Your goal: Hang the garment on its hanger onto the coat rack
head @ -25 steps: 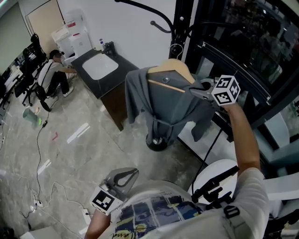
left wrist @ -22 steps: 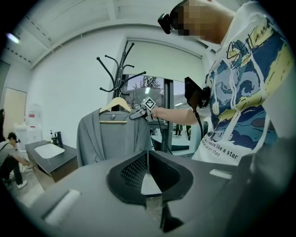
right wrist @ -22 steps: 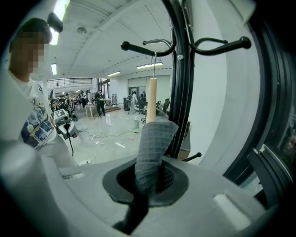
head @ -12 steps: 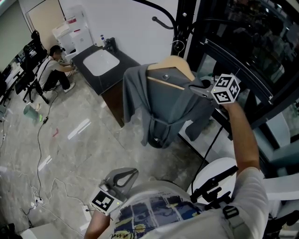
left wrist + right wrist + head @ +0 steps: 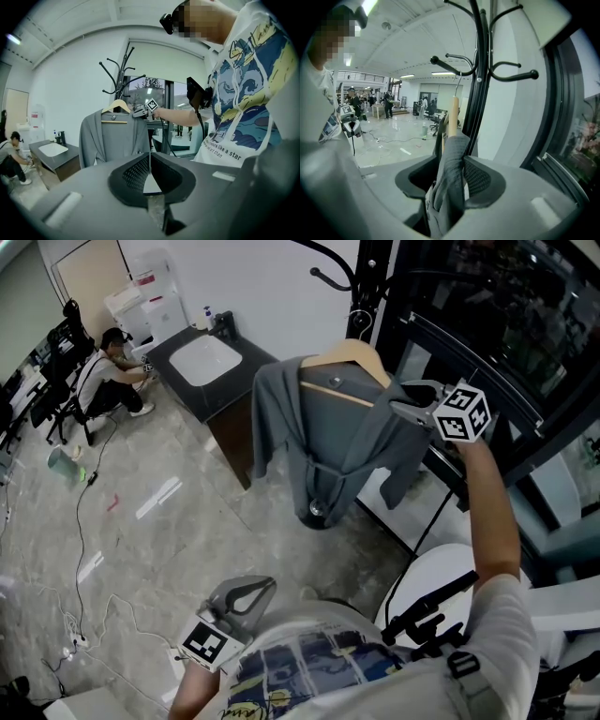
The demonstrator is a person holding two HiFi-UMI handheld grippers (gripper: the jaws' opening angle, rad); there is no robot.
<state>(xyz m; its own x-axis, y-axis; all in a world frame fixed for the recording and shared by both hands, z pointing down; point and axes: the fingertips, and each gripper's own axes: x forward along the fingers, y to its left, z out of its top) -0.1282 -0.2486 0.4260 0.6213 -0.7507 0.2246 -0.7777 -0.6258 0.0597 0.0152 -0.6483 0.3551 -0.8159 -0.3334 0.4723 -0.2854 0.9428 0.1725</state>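
Observation:
A grey garment (image 5: pixel 328 442) hangs on a wooden hanger (image 5: pixel 342 357) against the black coat rack (image 5: pixel 361 287). The hanger's wire hook (image 5: pixel 460 80) reaches up to a lower rack arm (image 5: pixel 454 68). My right gripper (image 5: pixel 410 399) is at the garment's right shoulder. Its jaws are opening, with a fold of grey cloth (image 5: pixel 450 178) still between them and a gap on the left side. My left gripper (image 5: pixel 246 594) stays low by my body, shut and empty. In the left gripper view the garment (image 5: pixel 112 138) hangs straight under the rack (image 5: pixel 119 75).
A dark counter with a white basin (image 5: pixel 202 362) stands left of the rack, and a person (image 5: pixel 108 376) crouches beside it. The rack's round base (image 5: pixel 314 514) sits on the marble floor. Cables (image 5: pixel 84 615) trail at lower left. A dark window frame (image 5: pixel 487 343) runs along the right.
The hanger and garment have risen slightly and shifted right toward the rack pole. The right gripper's jaws have spread apart at the shoulder. The left gripper has not moved.

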